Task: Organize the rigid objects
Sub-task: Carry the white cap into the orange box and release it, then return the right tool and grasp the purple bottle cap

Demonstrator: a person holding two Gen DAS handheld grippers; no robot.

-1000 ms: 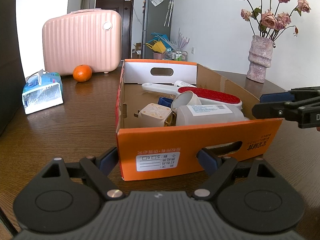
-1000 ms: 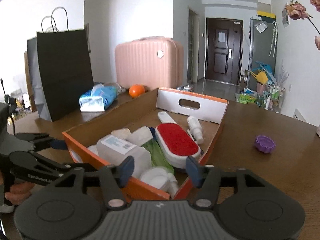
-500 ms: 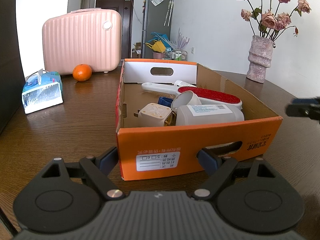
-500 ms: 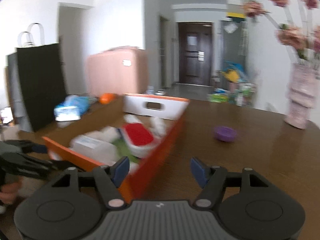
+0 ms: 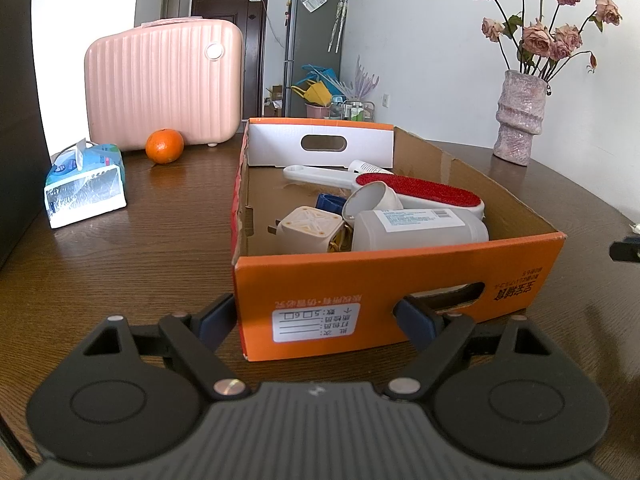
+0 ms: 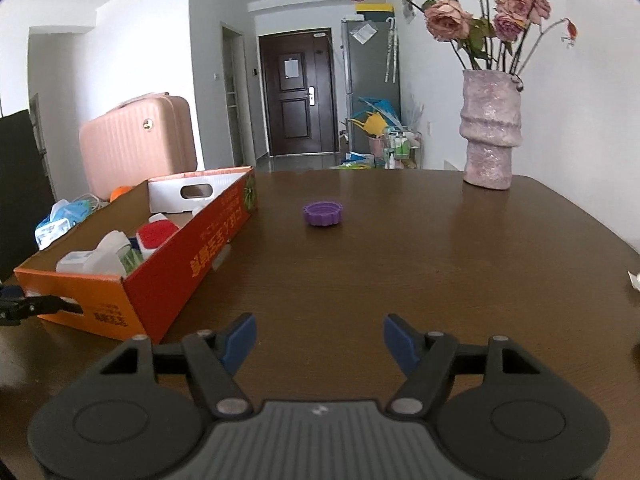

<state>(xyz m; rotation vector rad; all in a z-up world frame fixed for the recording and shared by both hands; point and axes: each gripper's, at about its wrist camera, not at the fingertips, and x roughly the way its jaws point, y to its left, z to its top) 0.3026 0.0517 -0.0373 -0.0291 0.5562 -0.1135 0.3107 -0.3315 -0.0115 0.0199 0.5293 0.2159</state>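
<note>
Rigid objects lie mostly inside an open orange cardboard box on the dark brown wooden surface; one of them, a small purple scalloped plastic lid, sits alone on the bare wood to the right of the box, well apart from it.

Nearest in the left wrist view, the left gripper has its blue-padded fingers spread on either side of the box's near left corner, one outside the end wall and one in front of its handle slot; whether the pads press on the cardboard cannot be told. In the right wrist view the right gripper hangs over bare wood with its fingers opening and nothing between them, the purple lid farther ahead.

Inside the box, closest to the near wall, lie a cream cube-shaped plug adapter and a translucent white plastic bottle on its side. Behind them are a white cup tipped over, a blue item mostly hidden, and a white-handled brush with a red pad.

Beyond, on the surface, are a tissue pack on the left, an orange fruit, a pink ribbed suitcase, and a pinkish textured vase of dried roses on the right.
</note>
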